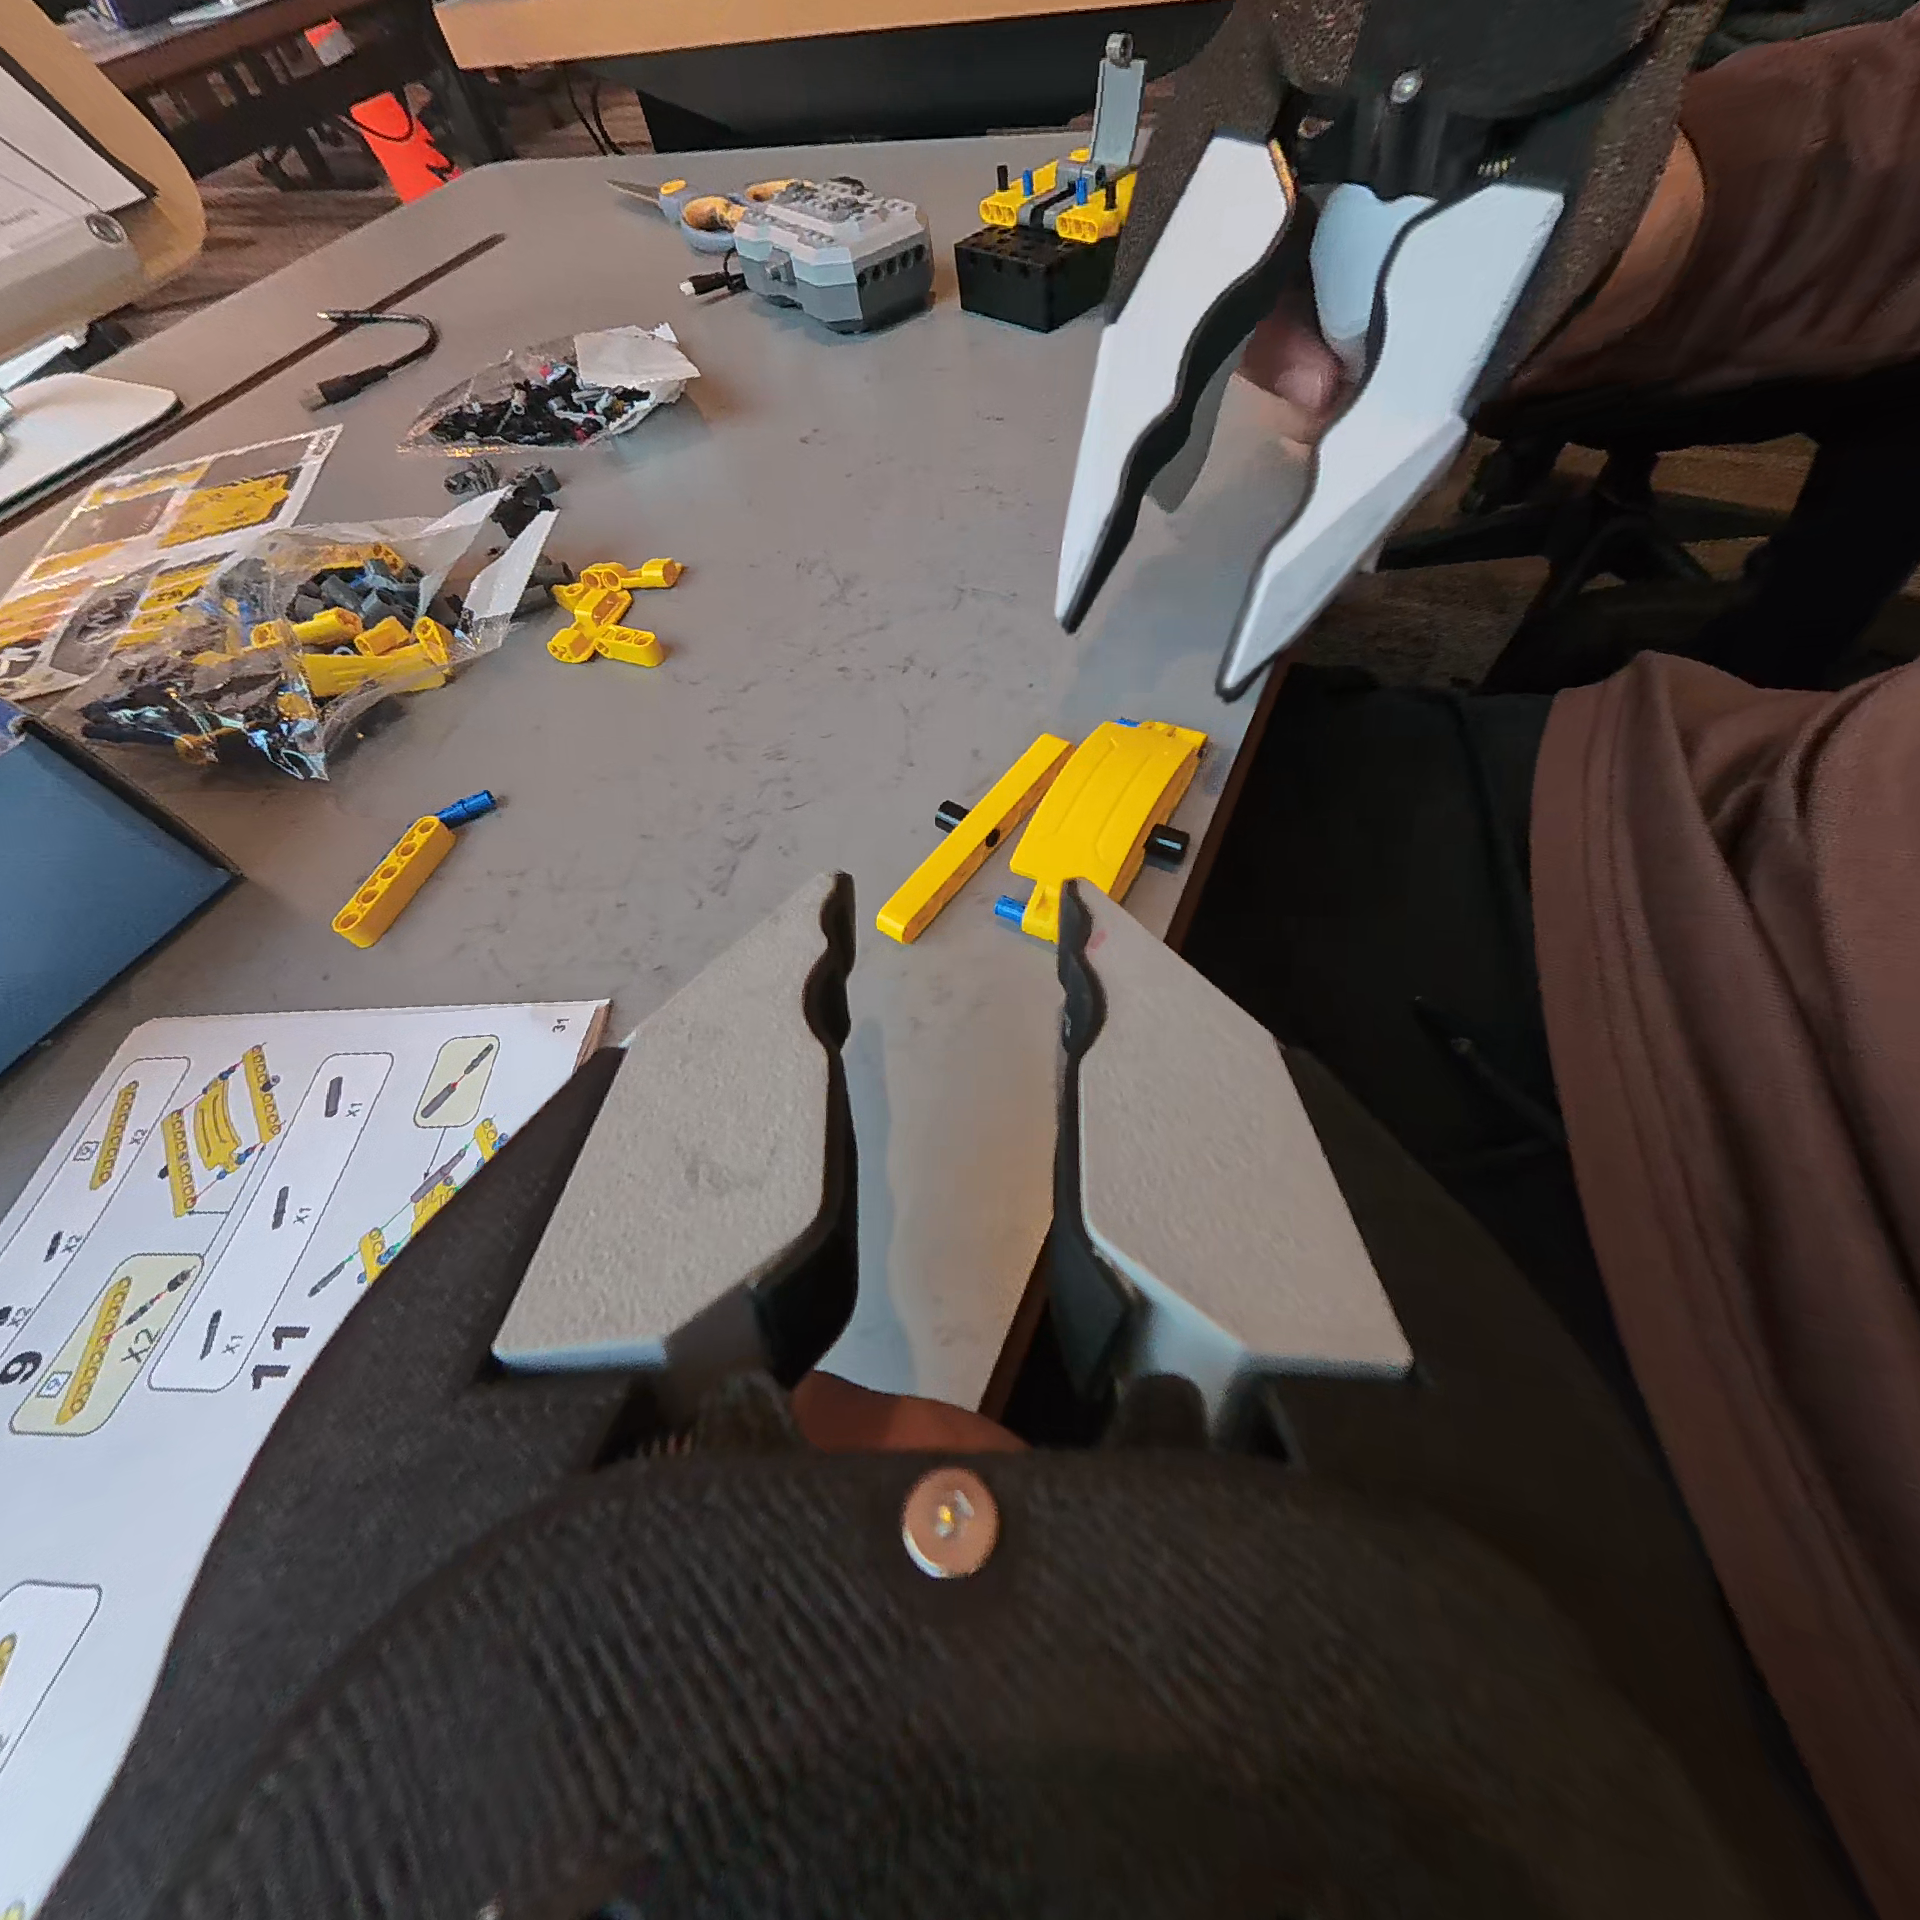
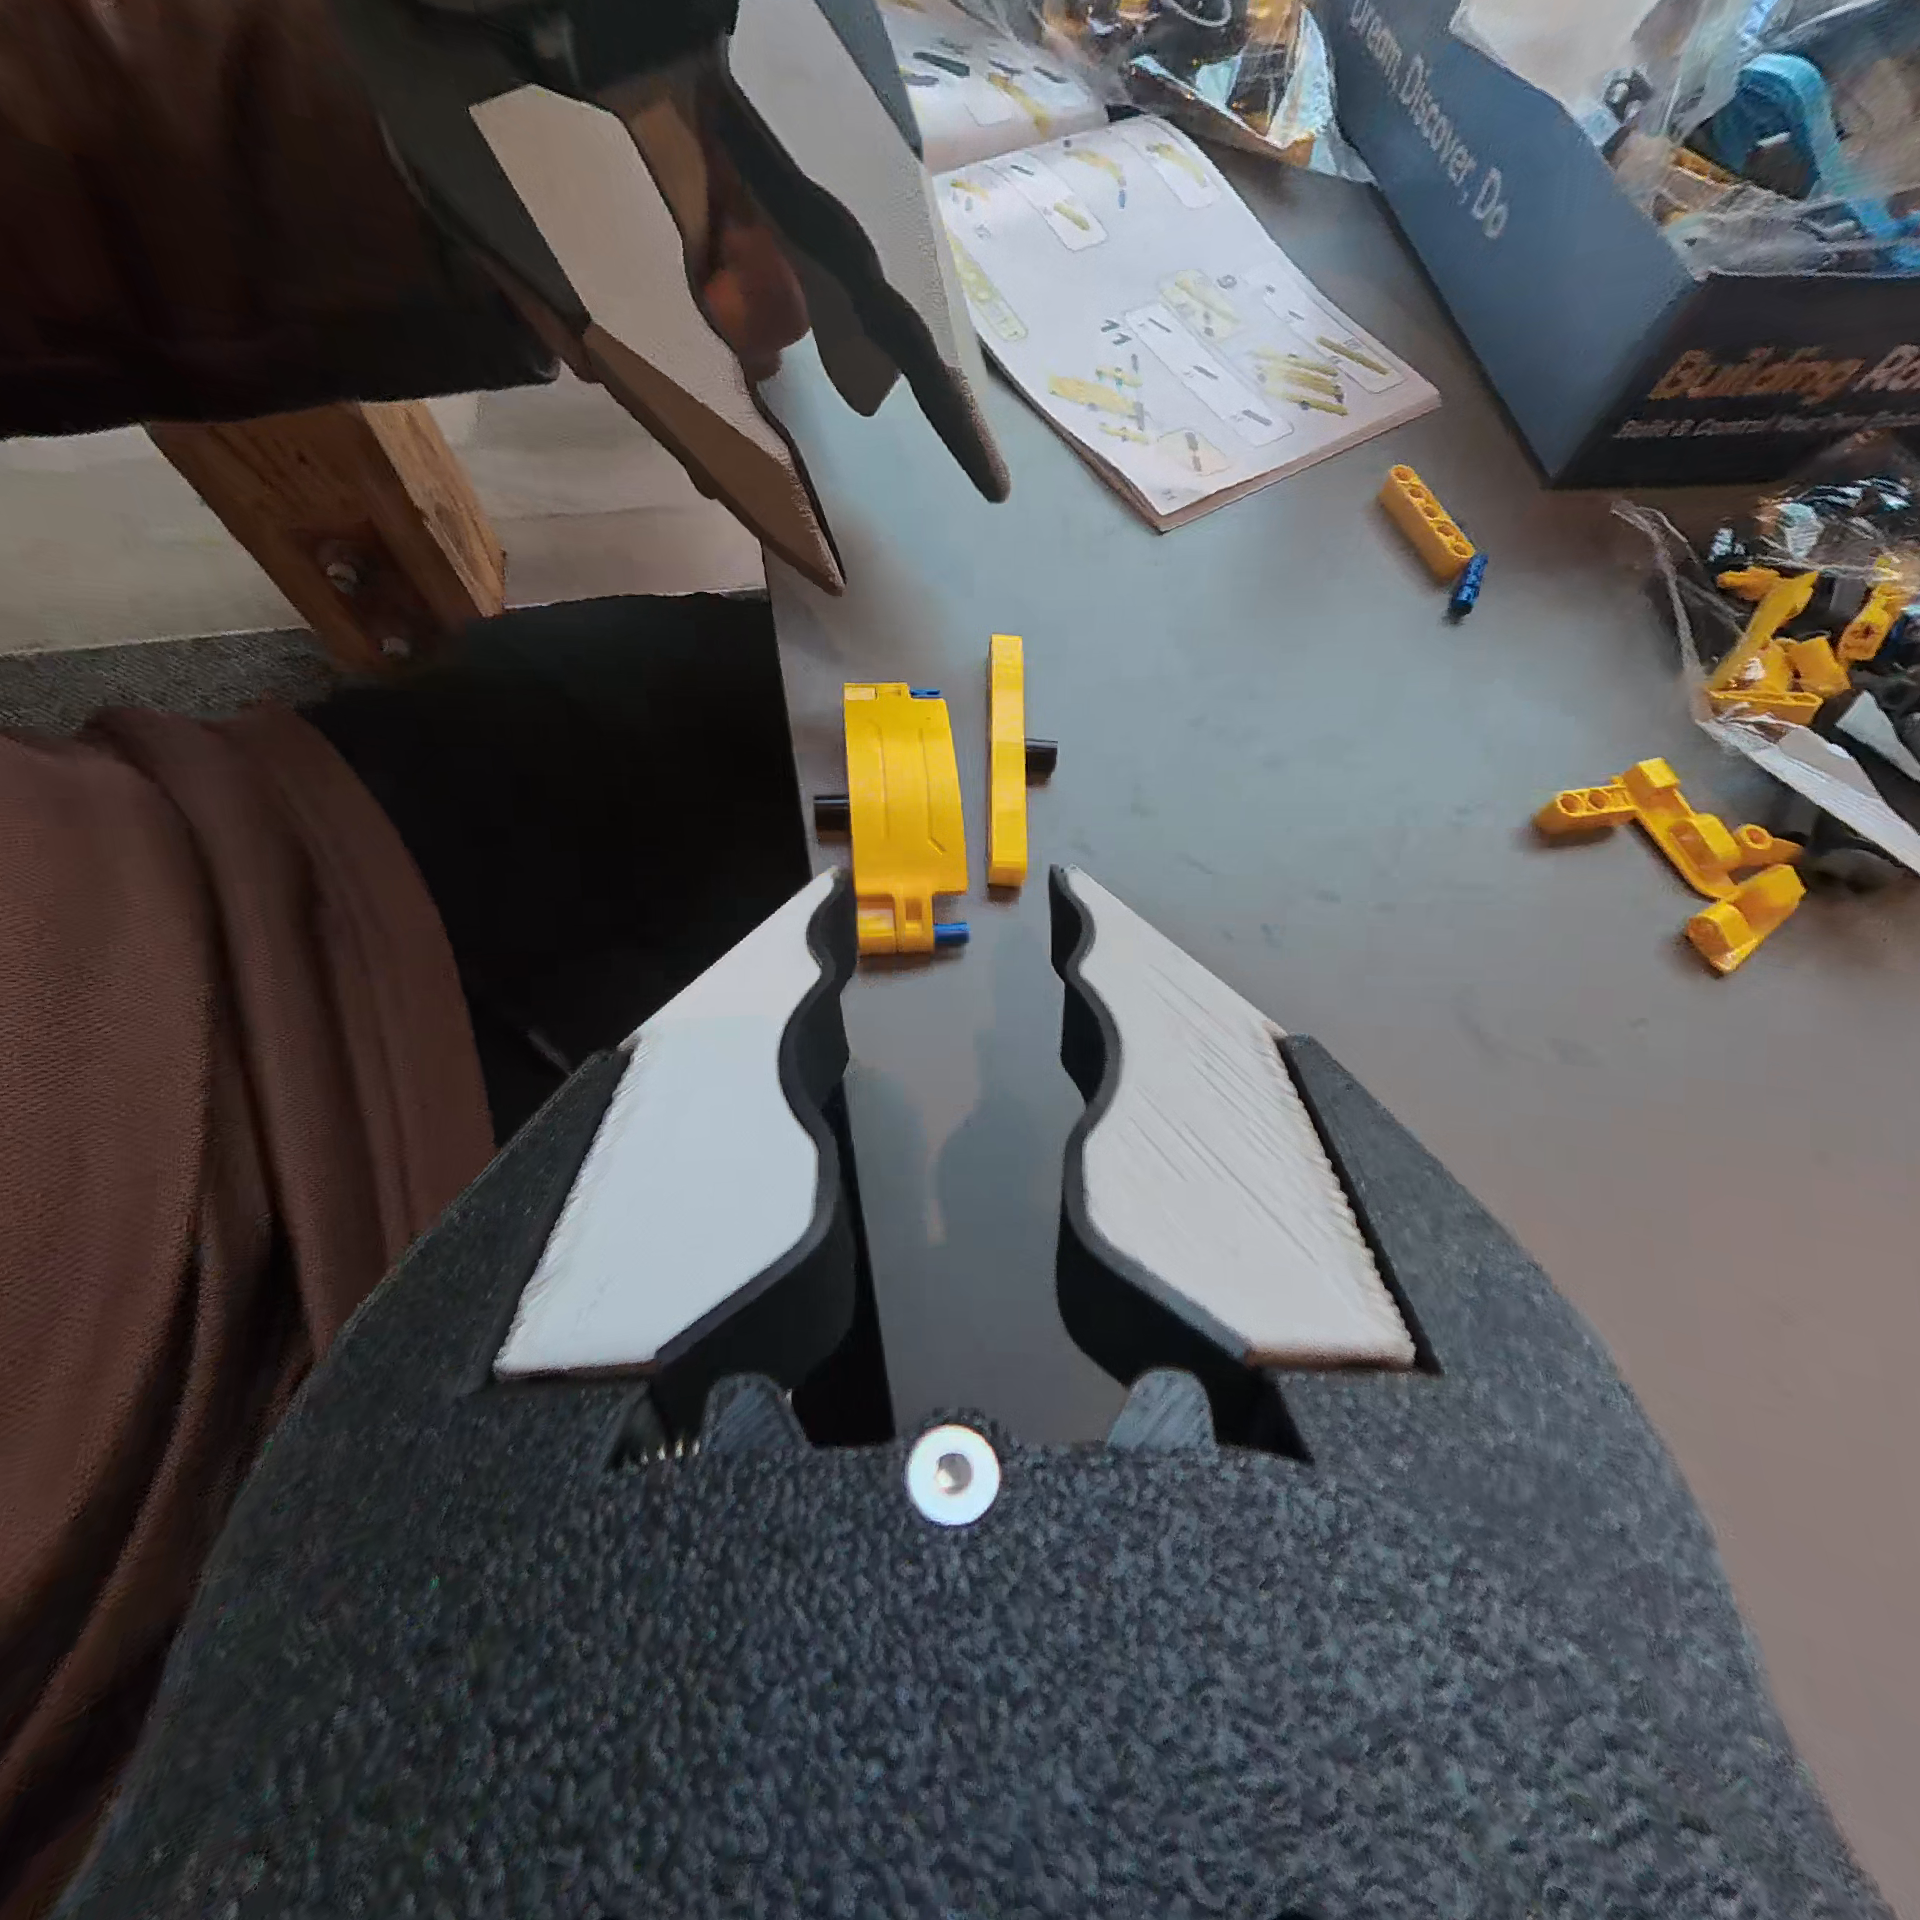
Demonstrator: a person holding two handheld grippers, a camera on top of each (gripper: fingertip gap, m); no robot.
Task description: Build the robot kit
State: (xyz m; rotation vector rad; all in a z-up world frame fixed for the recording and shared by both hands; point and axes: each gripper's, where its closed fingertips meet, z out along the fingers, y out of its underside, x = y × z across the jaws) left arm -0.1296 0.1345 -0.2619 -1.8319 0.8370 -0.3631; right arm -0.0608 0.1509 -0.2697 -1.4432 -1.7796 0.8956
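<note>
Left gripper: jaws spread and holding nothing, poised low over the grey table, tips just short of two yellow pieces.

Right gripper: jaws likewise spread and empty, facing the same two pieces from the opposite end; its left fingertip appears to sit just beside the panel's forked end, and contact cannot be confirmed.

Between the jaws: a curved yellow panel lies flat near the table edge, a blue pin at its near corner and a black pin jutting from its side.

Just beside it: a slim yellow beam lies roughly parallel to the panel, apart from it, with its own black peg on the far side.

Doing it well, as a judgement: the panel sits close to the table's edge, so any grasp looks safest across its long sides, clear of the pins, with the jaws brought level to the surface before closing; a sideways nudge could push it off.

Farther out: a short yellow beam with a blue pin, an open instruction booklet, loose yellow connectors and a torn clear bag of parts.

Far end: a grey motor block, a black brick base topped with yellow parts, and a dark blue box.
</note>
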